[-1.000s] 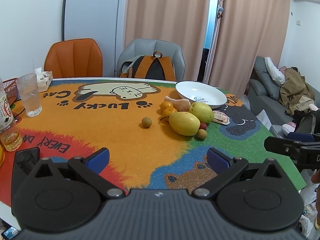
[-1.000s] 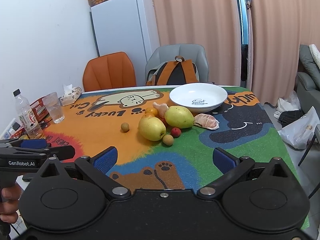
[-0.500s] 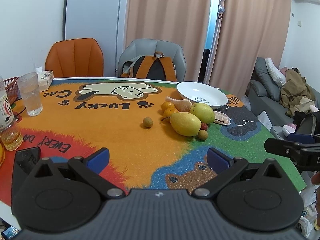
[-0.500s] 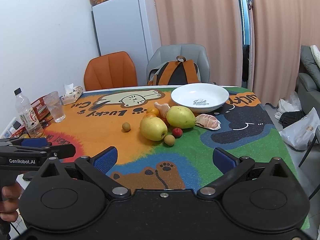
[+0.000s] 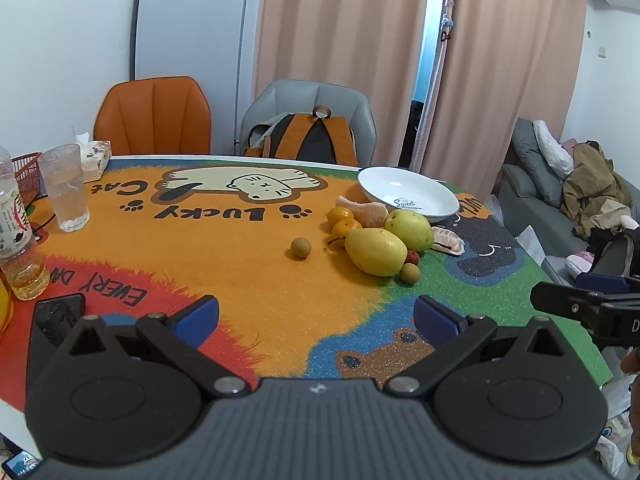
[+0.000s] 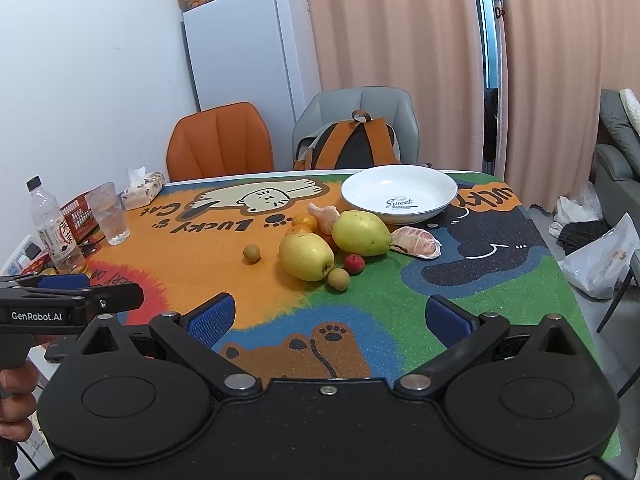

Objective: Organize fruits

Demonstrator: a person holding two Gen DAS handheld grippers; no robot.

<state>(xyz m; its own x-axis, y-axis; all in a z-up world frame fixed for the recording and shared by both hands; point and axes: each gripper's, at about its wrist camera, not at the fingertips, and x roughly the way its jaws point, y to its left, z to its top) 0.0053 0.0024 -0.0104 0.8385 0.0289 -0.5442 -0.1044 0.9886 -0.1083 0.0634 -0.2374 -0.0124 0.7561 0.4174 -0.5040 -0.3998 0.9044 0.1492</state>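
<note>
A white plate (image 6: 362, 194) (image 5: 376, 184) marked "Sweet" stands empty at the far side of the colourful mat. In front of it lies a cluster of fruit: two yellow-green pears (image 6: 306, 256) (image 6: 360, 233) (image 5: 375, 251), small oranges (image 5: 340, 216), peeled orange segments (image 6: 416, 242), a red lychee (image 6: 354, 263) and a brown longan (image 6: 338, 279). One longan (image 6: 251, 253) (image 5: 301, 247) lies alone to the left. My left gripper (image 5: 316, 314) and my right gripper (image 6: 328, 316) both hover open and empty above the near edge, well short of the fruit.
At the left edge stand a glass (image 5: 66, 188), a bottle (image 5: 16, 236), a red basket (image 5: 26, 172) and a tissue pack (image 6: 144, 188). A dark phone (image 5: 56, 314) lies near my left gripper. Two chairs, one with a backpack (image 6: 352, 146), stand behind the table.
Both views have crept slightly forward toward the fruit. Nothing on the table has moved, and both grippers have stayed open.
</note>
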